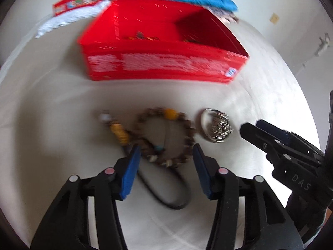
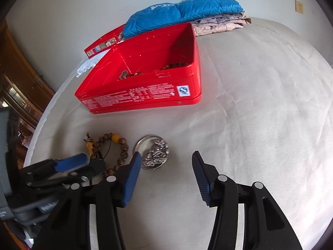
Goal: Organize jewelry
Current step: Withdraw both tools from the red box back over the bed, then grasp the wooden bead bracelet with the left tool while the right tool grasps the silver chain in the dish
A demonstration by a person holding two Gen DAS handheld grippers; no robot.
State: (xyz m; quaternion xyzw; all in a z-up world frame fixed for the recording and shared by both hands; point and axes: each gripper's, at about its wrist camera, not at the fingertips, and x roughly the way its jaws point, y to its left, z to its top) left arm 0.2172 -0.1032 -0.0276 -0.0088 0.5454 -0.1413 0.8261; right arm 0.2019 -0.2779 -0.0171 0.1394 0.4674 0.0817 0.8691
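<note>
The left gripper [image 1: 166, 156] stands partly open, its blue pads either side of the near arc of the brown bead bracelet [image 1: 166, 133] without pressing on it. The right gripper [image 2: 164, 164] is also partly open with nothing between its pads, and the silver bangle [image 2: 154, 153] with its heap of chain lies on the bed [image 2: 260, 125] at its eleven o'clock. At twelve o'clock beyond both stands the open red tin [image 2: 145, 95], a few pieces inside, a folded blue quilt [image 2: 183, 12] behind it.

Cream bed [image 2: 260, 104] carries red box [image 2: 145, 95], bead bracelet [image 2: 122, 148], silver bangle [image 2: 155, 155], folded bedding [image 2: 187, 14].
</note>
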